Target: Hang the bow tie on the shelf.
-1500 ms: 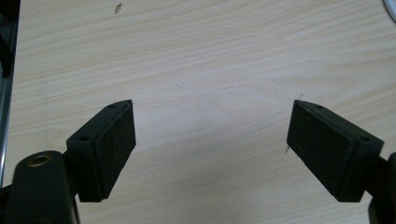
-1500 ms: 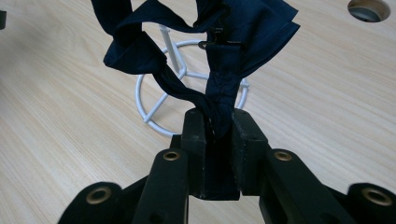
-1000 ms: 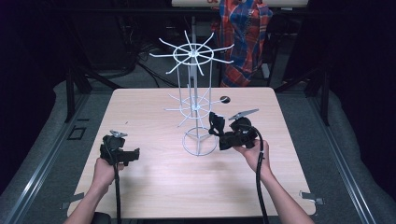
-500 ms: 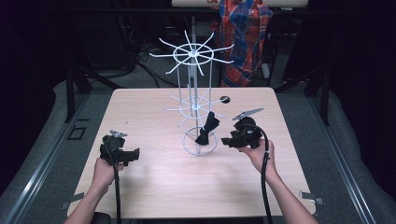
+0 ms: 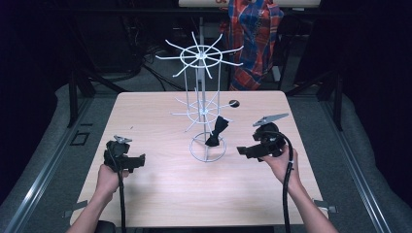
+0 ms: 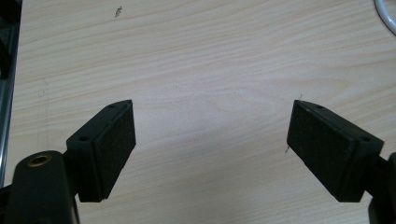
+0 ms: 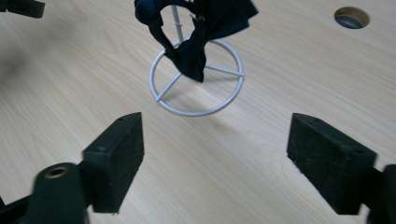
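Observation:
A white wire rack (image 5: 200,57) with spoke arms on two tiers stands mid-table on a ring base (image 5: 207,148) (image 7: 196,79). A black cloth piece (image 5: 216,132) (image 7: 196,28) hangs from a lower spoke, its tail dangling over the ring. My right gripper (image 5: 244,151) (image 7: 215,149) is to the right of the rack, open, apart from the cloth, with nothing between its pads. My left gripper (image 5: 140,160) (image 6: 212,140) hovers open over bare wood at the table's left front, empty.
The light wooden table (image 5: 160,194) has a small round hole (image 5: 233,103) (image 7: 351,17) behind the rack. A person in a plaid shirt (image 5: 255,34) stands beyond the far edge. A sliver of the white ring (image 6: 387,9) edges the left gripper view.
The right gripper has let go of the black cloth, which now hangs from the rack, and has drawn back to the right with jaws open. The left gripper has stayed put.

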A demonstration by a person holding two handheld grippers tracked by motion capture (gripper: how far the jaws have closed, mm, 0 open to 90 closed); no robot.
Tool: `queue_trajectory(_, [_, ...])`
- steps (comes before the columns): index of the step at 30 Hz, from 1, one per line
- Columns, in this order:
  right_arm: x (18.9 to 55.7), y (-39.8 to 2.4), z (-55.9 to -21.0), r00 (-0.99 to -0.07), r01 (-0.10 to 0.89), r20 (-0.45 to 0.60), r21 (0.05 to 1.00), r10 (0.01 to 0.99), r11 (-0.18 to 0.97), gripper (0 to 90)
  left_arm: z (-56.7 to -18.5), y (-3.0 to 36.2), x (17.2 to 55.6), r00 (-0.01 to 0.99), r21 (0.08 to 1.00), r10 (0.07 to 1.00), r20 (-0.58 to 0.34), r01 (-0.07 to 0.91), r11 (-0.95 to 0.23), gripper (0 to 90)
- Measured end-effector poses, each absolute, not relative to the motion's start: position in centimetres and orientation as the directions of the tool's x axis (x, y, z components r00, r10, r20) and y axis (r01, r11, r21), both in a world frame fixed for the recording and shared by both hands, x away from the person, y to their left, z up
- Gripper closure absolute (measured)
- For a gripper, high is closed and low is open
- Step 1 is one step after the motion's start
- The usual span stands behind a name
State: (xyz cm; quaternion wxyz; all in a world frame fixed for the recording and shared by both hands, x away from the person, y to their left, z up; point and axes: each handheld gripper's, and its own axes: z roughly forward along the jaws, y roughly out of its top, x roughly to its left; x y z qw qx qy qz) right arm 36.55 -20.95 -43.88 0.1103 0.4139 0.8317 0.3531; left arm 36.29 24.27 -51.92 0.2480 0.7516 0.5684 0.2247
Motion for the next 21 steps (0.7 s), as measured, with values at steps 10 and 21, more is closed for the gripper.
queue_trajectory(10, [35.0, -23.0, -43.2, -0.635, 0.59, 0.081, 0.692, 0.768, 0.415, 14.0, -51.9, 24.3, 36.3, 0.253, 0.63, 0.966, 0.053, 0.742, -0.229, 15.7])
queue_trajectory(21, [33.4, -25.6, -44.2, -0.607, 0.615, 0.067, 0.671, 0.792, 0.414, 10.0, -51.9, 24.2, 36.3, 0.254, 0.626, 0.966, 0.055, 0.745, -0.231, 15.7])
